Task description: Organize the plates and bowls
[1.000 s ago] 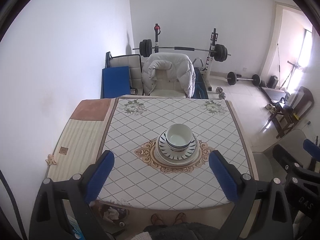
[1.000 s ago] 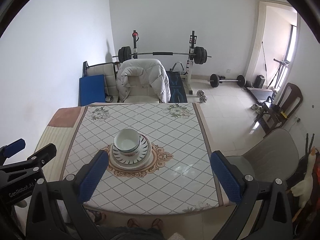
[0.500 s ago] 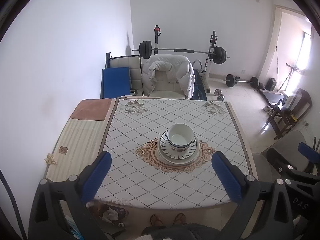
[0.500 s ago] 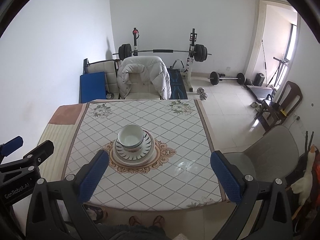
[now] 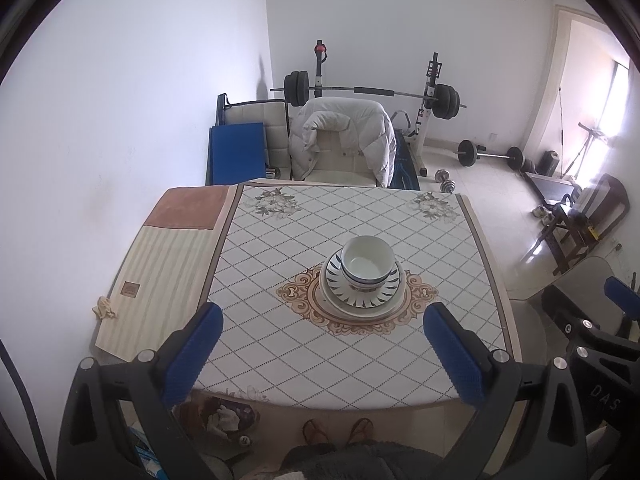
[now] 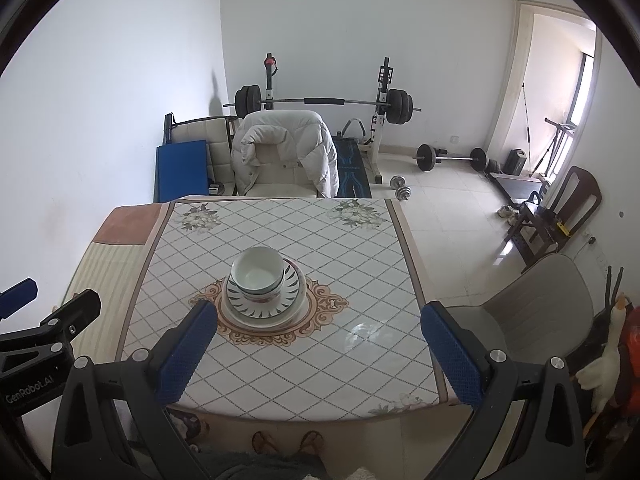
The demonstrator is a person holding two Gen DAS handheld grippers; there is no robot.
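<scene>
The left gripper (image 5: 322, 344) has been opened fully, nothing clasped; the right gripper (image 6: 318, 340) is likewise being held spread and empty. Ahead, the bowls (image 5: 367, 266) are sitting stacked on the plates (image 5: 362, 300): seemingly organized.

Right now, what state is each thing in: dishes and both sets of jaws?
Bowls: nested, upright, empty, on the plates.
Plates: stacked, flat on the table, at the centre medallion.
Left gripper: jaws open, empty, short of the stack.
Right gripper: jaws open, empty, short of the stack.
</scene>
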